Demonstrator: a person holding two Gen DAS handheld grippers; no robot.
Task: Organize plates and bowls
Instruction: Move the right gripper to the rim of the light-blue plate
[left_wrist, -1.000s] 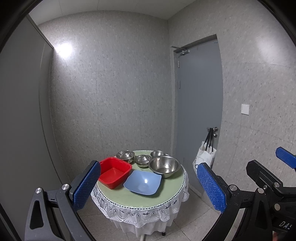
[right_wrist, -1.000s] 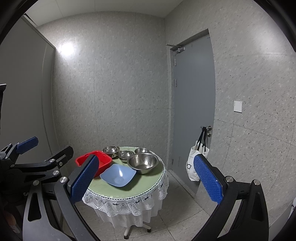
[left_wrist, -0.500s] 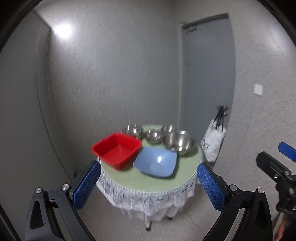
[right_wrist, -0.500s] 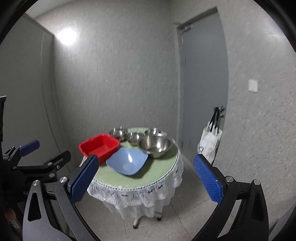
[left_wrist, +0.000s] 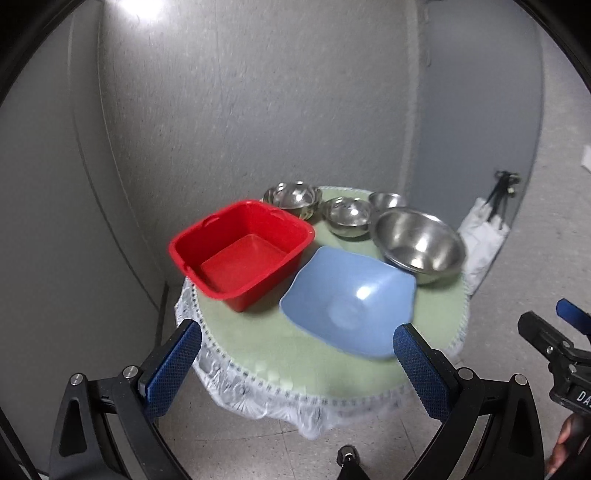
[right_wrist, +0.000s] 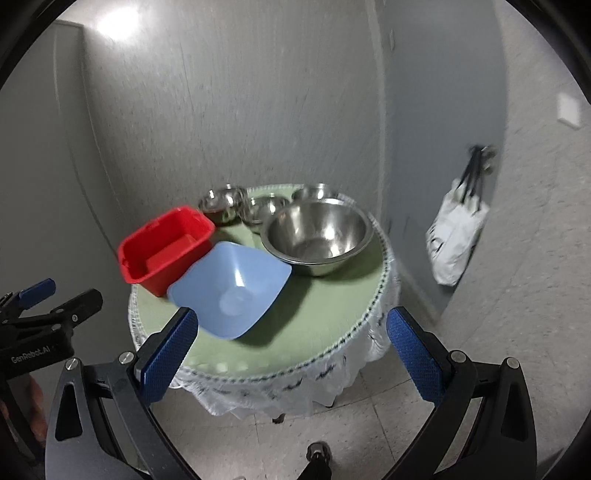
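A round table (left_wrist: 258, 354) (right_wrist: 325, 317) with a green top and lace skirt carries a red square tub (left_wrist: 242, 253) (right_wrist: 166, 249), a pale blue square bowl (left_wrist: 351, 302) (right_wrist: 231, 284), a large steel bowl (left_wrist: 419, 245) (right_wrist: 317, 234) and three small steel bowls (left_wrist: 347, 216) (right_wrist: 264, 208) at the back. My left gripper (left_wrist: 295, 369) is open and empty, hovering before the table's front edge. My right gripper (right_wrist: 291, 354) is also open and empty, short of the table and right of the other.
A white tote bag (right_wrist: 456, 236) (left_wrist: 484, 240) hangs on the handle of a grey door (left_wrist: 476, 110) to the right of the table. Grey walls close in behind and at the left. Tiled floor (right_wrist: 369, 424) lies below the grippers.
Both grippers have come closer to the table and tilted downward, so the table and bowls appear much larger. Both stay open and empty.
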